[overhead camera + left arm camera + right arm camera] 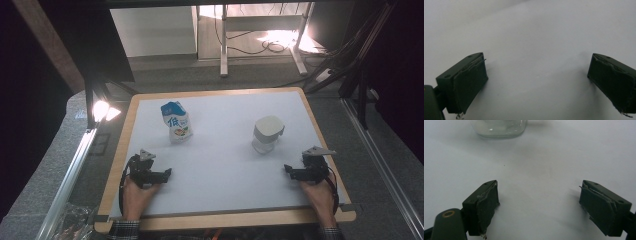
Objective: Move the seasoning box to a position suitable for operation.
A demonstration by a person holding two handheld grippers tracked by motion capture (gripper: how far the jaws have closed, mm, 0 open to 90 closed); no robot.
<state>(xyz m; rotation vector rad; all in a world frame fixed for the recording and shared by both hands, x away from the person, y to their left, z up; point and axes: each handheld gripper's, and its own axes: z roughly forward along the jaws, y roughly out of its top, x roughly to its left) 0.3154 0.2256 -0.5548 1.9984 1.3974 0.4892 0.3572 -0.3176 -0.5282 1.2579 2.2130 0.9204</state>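
A blue-and-white carton stands on the white desk toward its far left, printed with a large blue character that looks like "低"; the smaller print is unreadable. A clear jar with a white lid stands to the right, well apart. The left tool and the right tool rest near the front edge, jaws apart, empty.

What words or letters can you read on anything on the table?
"低": one big blue character on the front of the milk carton.
The smaller print and the picture label lower on the carton are too blurred to read.
The glass jar with the grey lid bears no text that I can see.
Both pairs of tongs bear no readable text.
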